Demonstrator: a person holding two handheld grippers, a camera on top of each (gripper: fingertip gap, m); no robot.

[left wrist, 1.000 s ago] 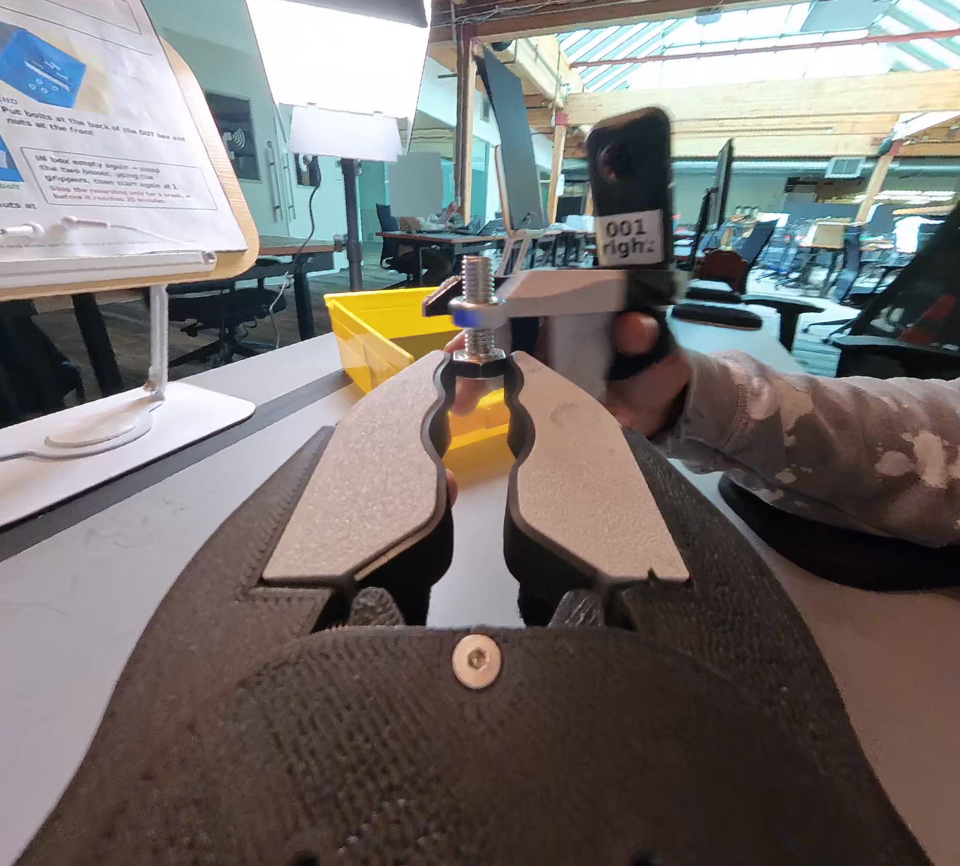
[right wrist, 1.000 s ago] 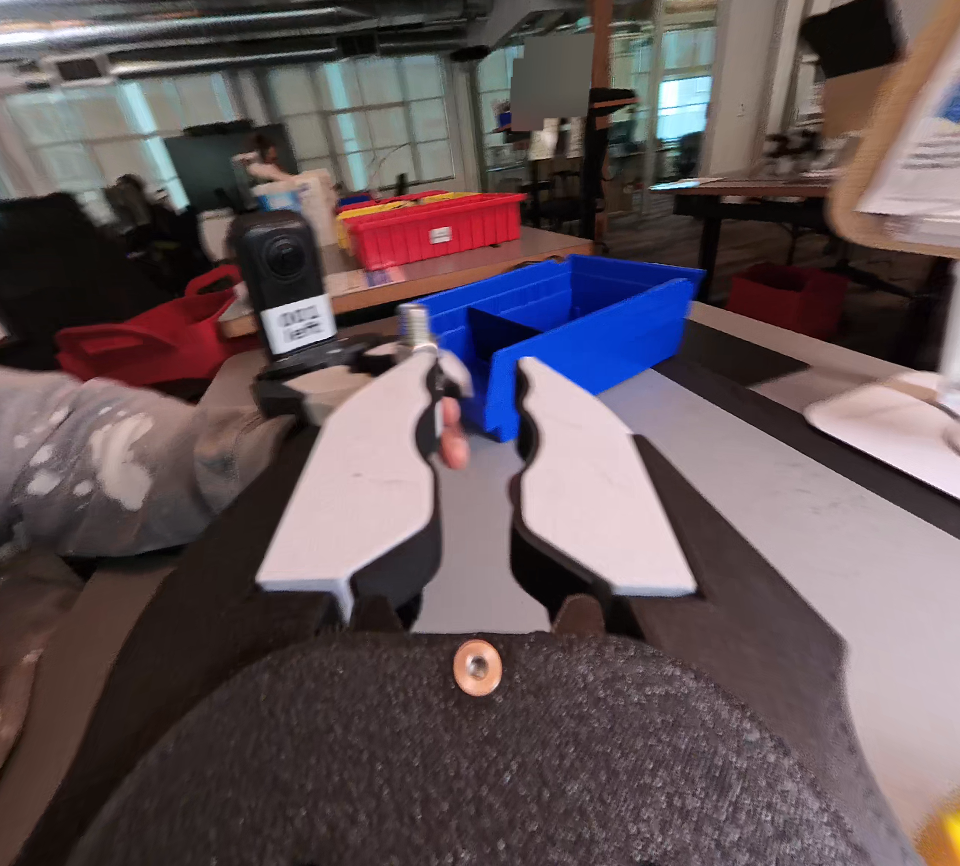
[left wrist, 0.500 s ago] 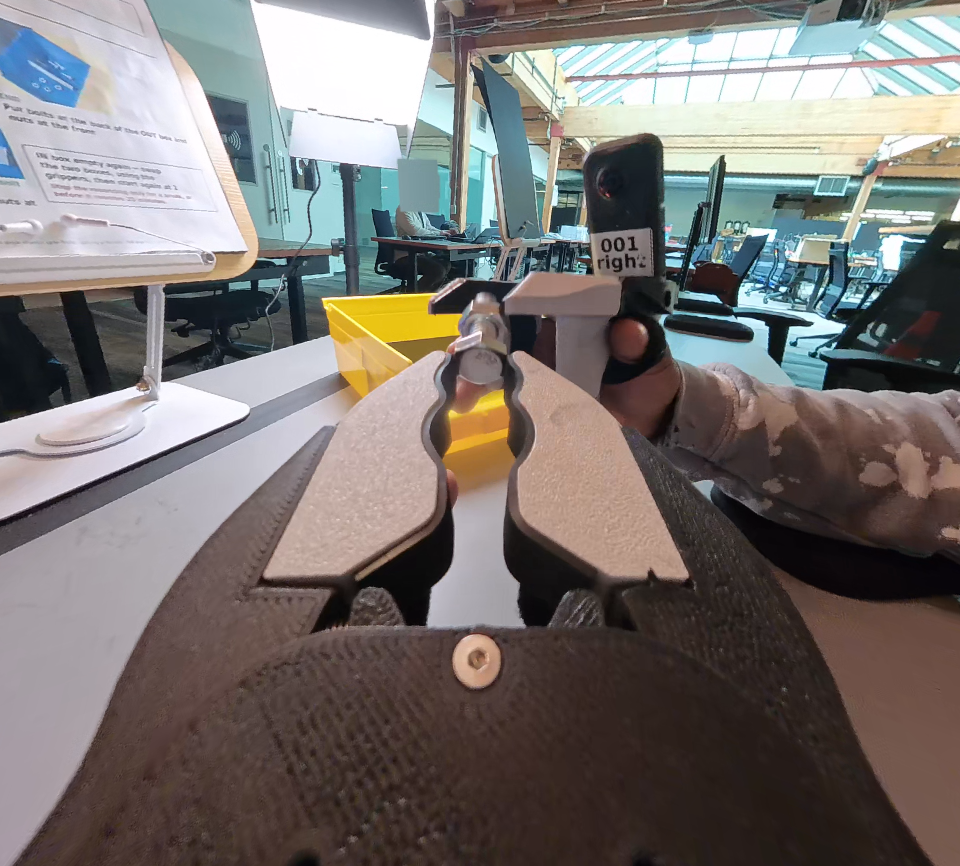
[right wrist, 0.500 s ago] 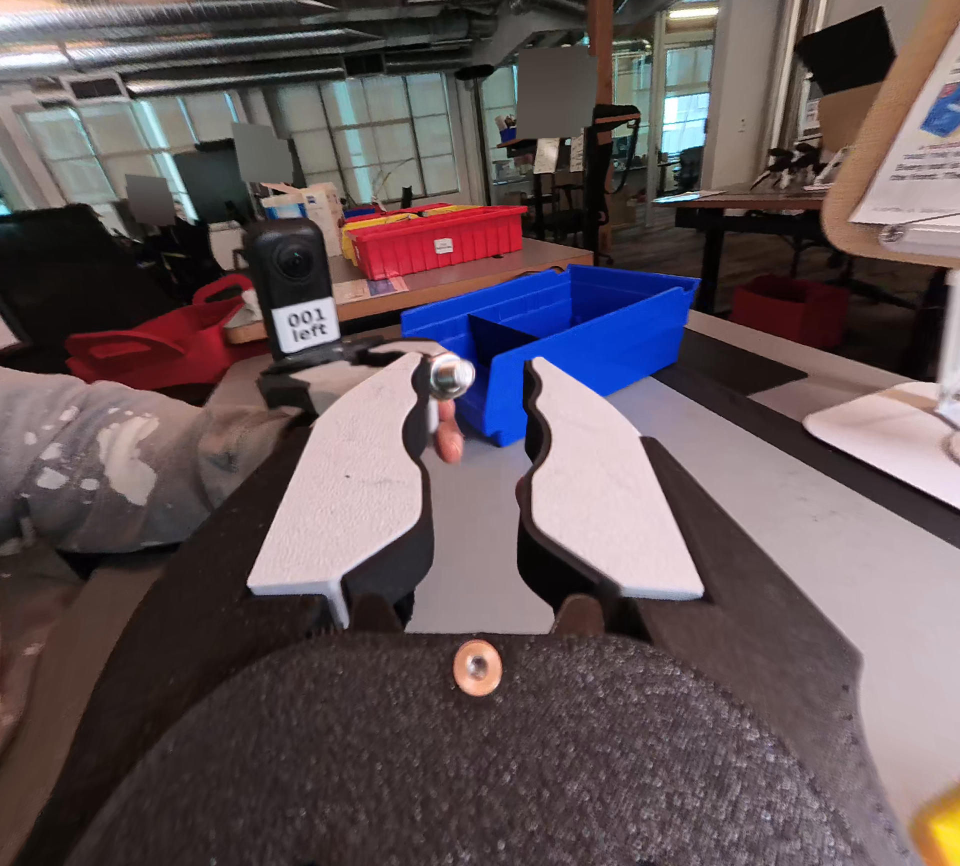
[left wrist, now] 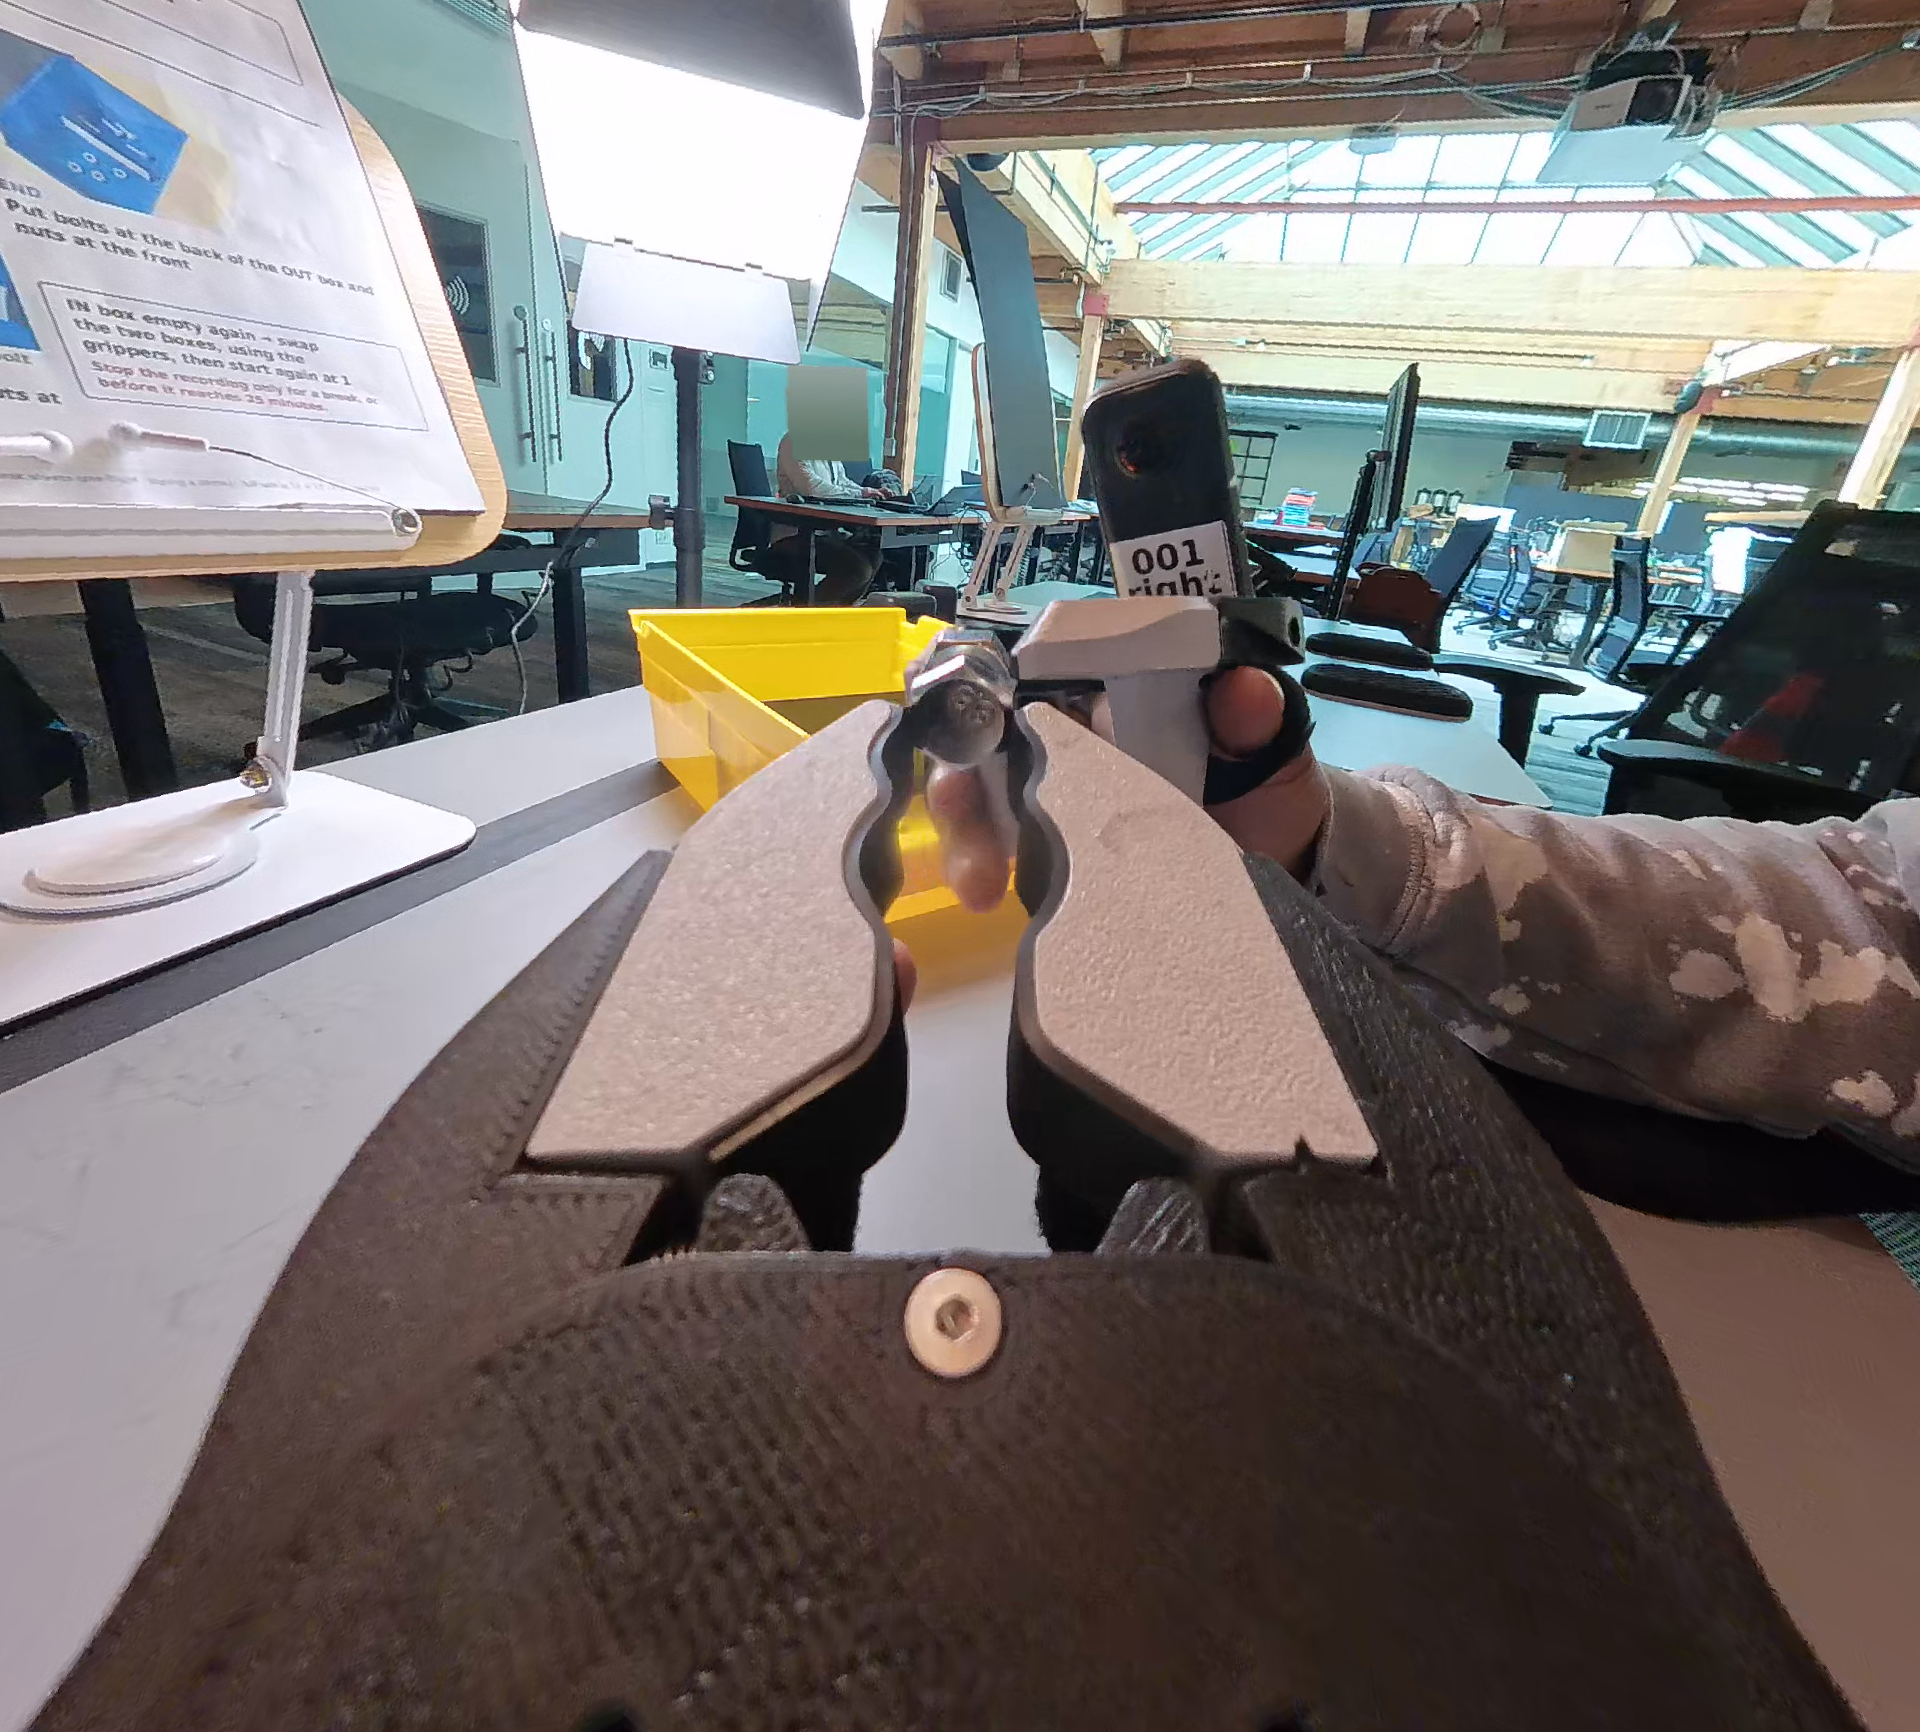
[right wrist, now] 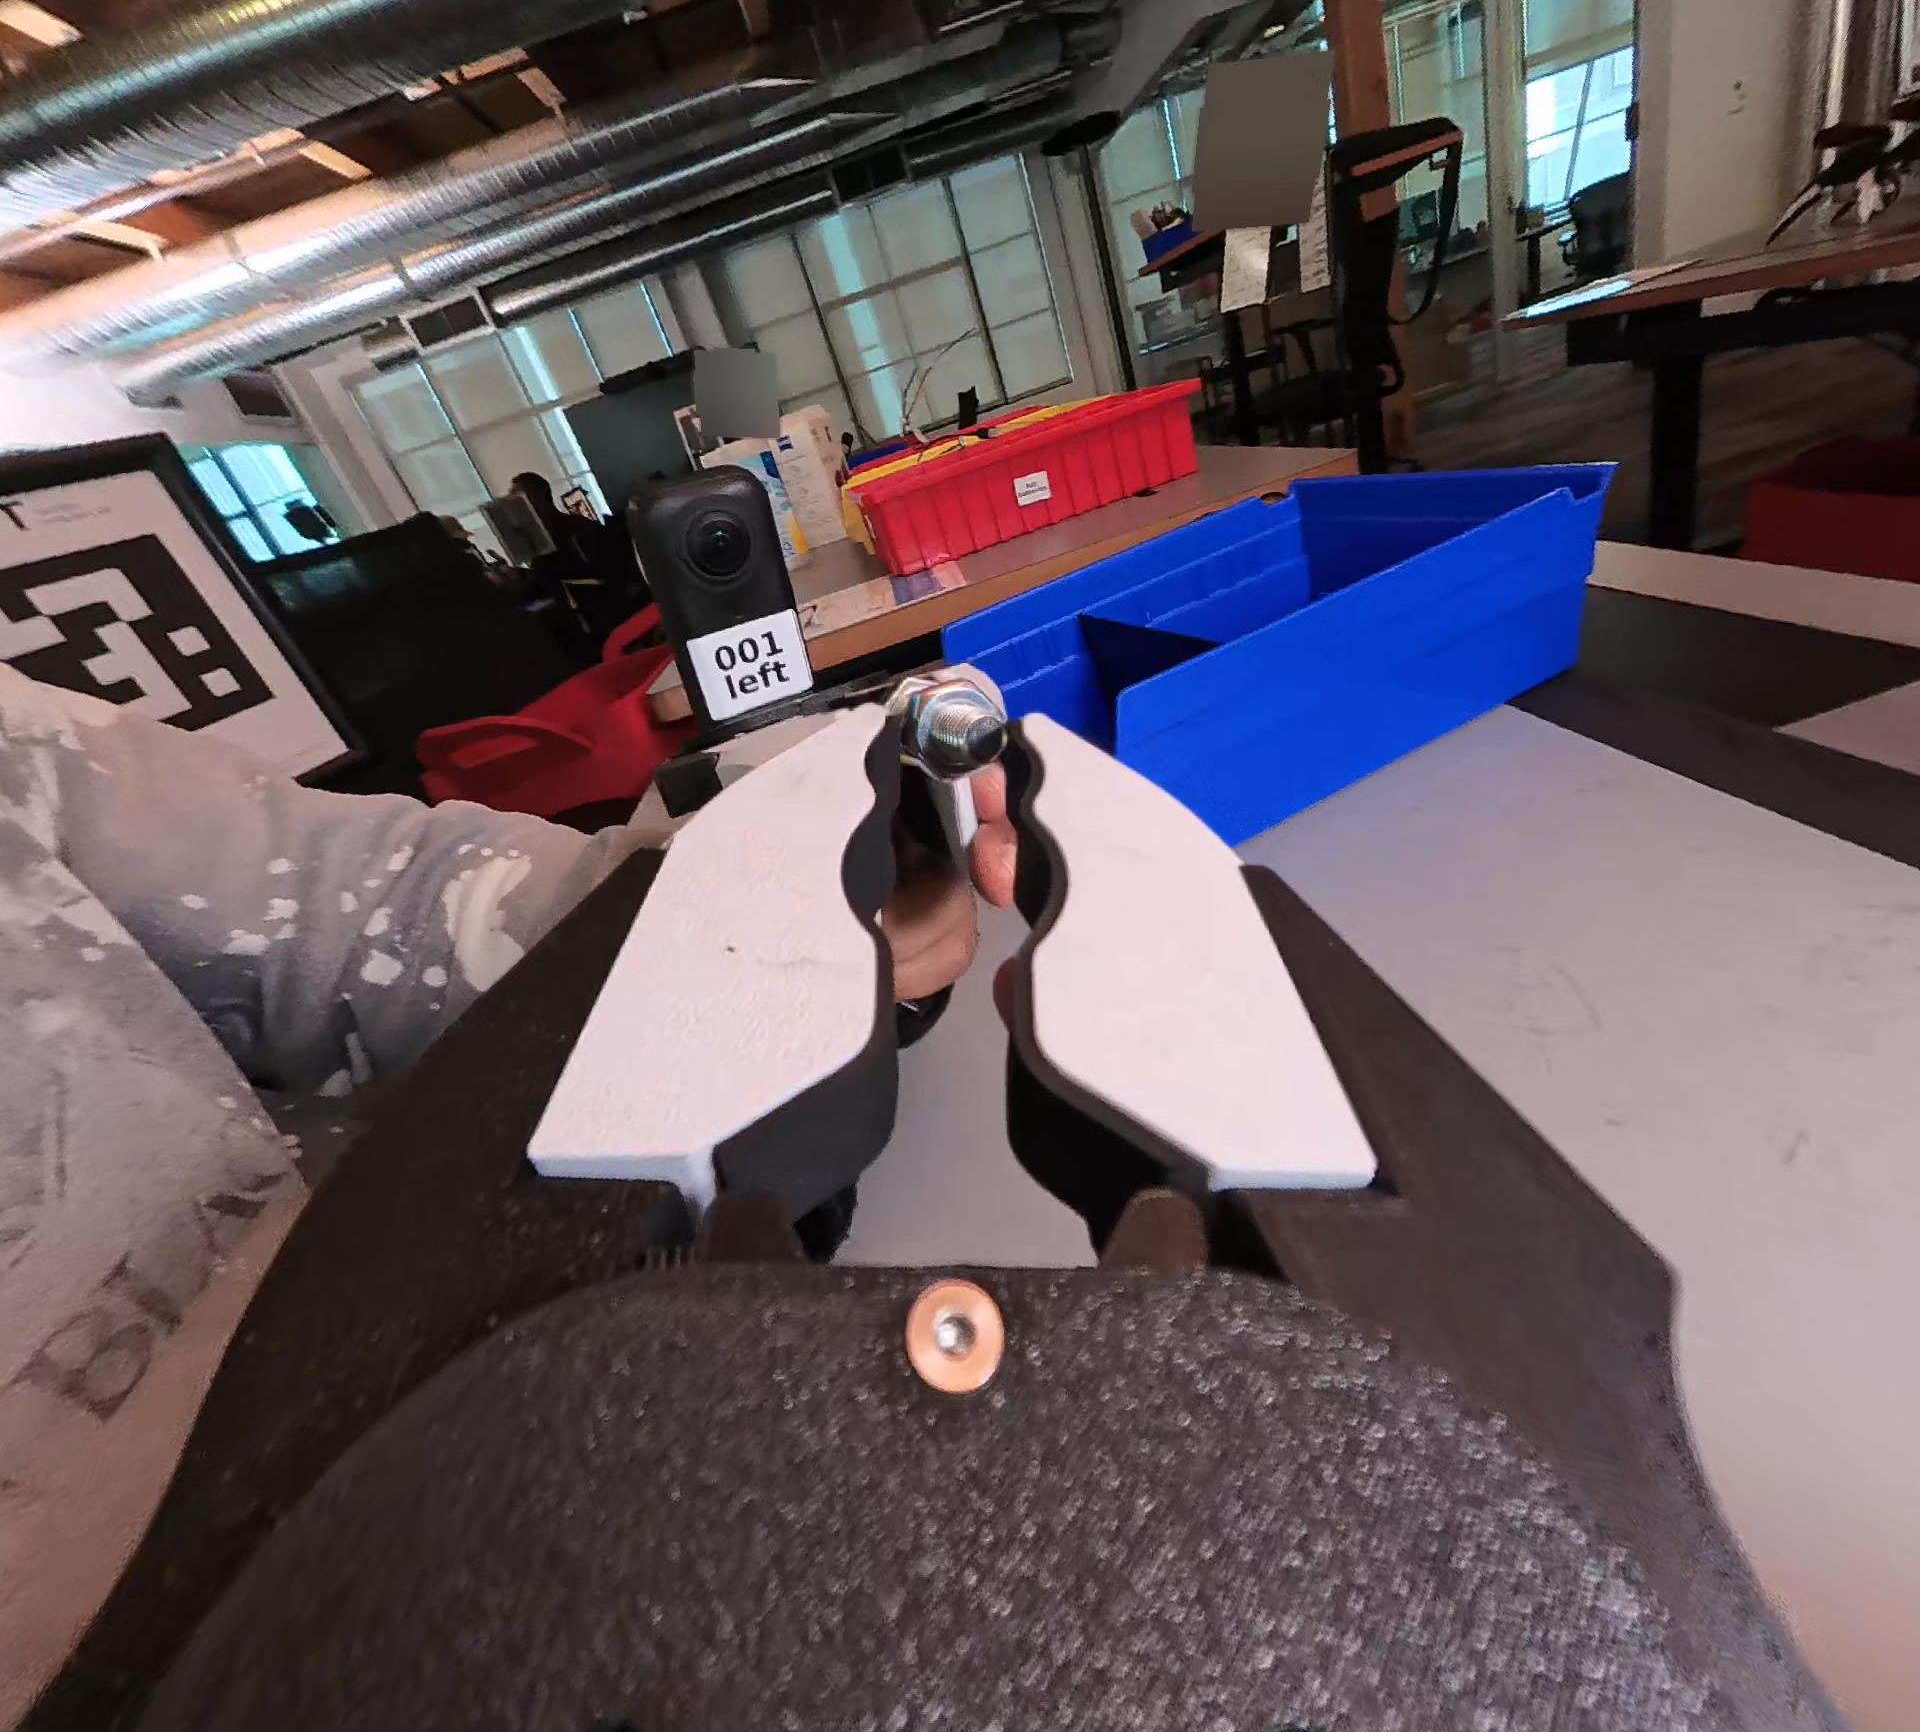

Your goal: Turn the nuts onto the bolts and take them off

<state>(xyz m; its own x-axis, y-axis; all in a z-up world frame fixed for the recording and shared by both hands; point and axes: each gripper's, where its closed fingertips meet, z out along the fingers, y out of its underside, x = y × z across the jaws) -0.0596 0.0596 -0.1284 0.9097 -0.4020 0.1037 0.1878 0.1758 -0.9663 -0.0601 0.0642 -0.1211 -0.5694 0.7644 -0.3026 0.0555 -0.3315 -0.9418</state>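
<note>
Currently, your inventory reads as follows.

Left gripper (left wrist: 961, 732): nearly closed, its tips clamped on the head of the bolt (left wrist: 964, 724), which you see end-on in the left wrist view, lifted clear of the table (left wrist: 260, 1111).

Right gripper (right wrist: 951, 732): nearly closed too, its tips pinching the nut (right wrist: 928, 726) on the bolt's threaded end, which points toward the right wrist camera. The two grippers meet tip to tip on the same fastener, roughly at right angles to each other.

Hands: your right hand (left wrist: 1257, 747) wraps the handle of the right gripper in the left wrist view; fingers of your left hand (right wrist: 935, 903) show between the right gripper's plates in the right wrist view. Both sleeves are grey with pale blotches.

Yellow bin (left wrist: 769, 685): on the table beyond the left gripper, open top, contents not visible from here.

Blue bin (right wrist: 1351, 622): on the table beyond the right gripper, split by a divider; what lies inside cannot be told.

Document stand (left wrist: 208, 809): white base on the table at the left of the left wrist view, carrying a printed sheet.

Red tray (right wrist: 1039, 461): on a separate table farther back.

Light panel (left wrist: 696, 93): standing behind the yellow bin, lit.
</note>
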